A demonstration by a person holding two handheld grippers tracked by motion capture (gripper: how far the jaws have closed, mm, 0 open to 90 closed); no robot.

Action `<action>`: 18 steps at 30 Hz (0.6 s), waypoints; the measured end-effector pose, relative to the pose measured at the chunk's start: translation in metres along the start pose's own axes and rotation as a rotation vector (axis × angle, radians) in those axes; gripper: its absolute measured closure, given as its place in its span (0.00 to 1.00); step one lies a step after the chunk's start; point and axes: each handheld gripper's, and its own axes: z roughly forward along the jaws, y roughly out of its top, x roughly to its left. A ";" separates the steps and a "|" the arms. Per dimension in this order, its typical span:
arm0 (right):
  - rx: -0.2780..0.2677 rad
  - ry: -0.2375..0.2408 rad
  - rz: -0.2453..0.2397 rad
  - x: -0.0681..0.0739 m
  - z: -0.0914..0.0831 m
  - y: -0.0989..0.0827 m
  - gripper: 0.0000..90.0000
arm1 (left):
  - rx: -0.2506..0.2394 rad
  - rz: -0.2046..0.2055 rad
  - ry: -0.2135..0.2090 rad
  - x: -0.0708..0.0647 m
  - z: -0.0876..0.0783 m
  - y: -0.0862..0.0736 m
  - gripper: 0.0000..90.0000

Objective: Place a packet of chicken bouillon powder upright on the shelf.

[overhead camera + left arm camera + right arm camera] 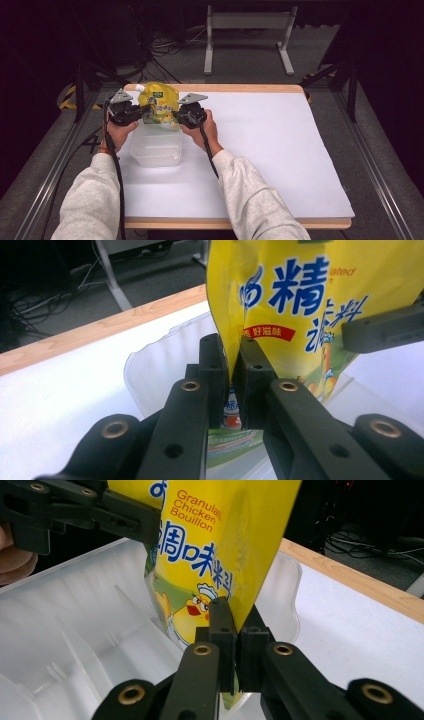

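Note:
A yellow pouch of granulated chicken bouillon [160,104] hangs upright between both grippers, over the far end of a clear plastic container [155,148]. My left gripper [141,113] is shut on the pouch's left edge [225,315]. My right gripper [178,116] is shut on its right edge [250,580]. In the left gripper view the jaws pinch the edge at the left gripper [234,371]. In the right gripper view the right gripper [235,630] clamps the other edge, with the container [75,625] open below and the left gripper holding the pouch farther off.
The white table [260,150] has a wooden rim [240,88] and wide bare room to the right of the container. Beyond the far edge stand a metal frame [247,35] and cables on the floor.

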 end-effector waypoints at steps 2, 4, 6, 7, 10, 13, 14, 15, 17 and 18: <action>0.004 -0.005 -0.010 0.001 0.000 0.000 0.96 | -0.003 0.016 0.017 -0.002 0.000 -0.001 0.93; 0.016 -0.013 -0.016 0.002 0.001 -0.001 0.94 | -0.003 0.011 0.019 -0.002 0.000 -0.001 0.93; 0.014 -0.016 -0.028 0.003 0.000 -0.001 0.94 | 0.001 0.014 0.025 -0.004 -0.001 -0.001 0.92; 0.014 -0.016 -0.028 0.003 0.000 -0.001 0.94 | 0.001 0.014 0.025 -0.004 -0.001 -0.001 0.92; 0.019 -0.016 -0.044 0.002 -0.003 0.000 0.93 | 0.008 0.020 0.043 -0.006 -0.003 0.000 0.89; 0.021 -0.025 -0.057 0.002 -0.007 0.000 0.91 | 0.002 0.011 0.060 -0.007 -0.005 0.000 0.87; 0.019 -0.030 -0.059 0.002 -0.008 -0.001 0.91 | 0.000 0.008 0.058 -0.007 -0.005 -0.001 0.87; 0.018 -0.033 -0.062 0.002 -0.010 -0.001 0.90 | 0.003 0.007 0.061 -0.007 -0.005 -0.001 0.87; 0.026 -0.046 -0.063 0.003 -0.012 -0.001 0.88 | 0.000 0.003 0.066 -0.007 -0.006 -0.001 0.87; 0.023 -0.049 -0.065 0.003 -0.014 0.000 0.88 | 0.000 0.003 0.066 -0.007 -0.006 -0.001 0.86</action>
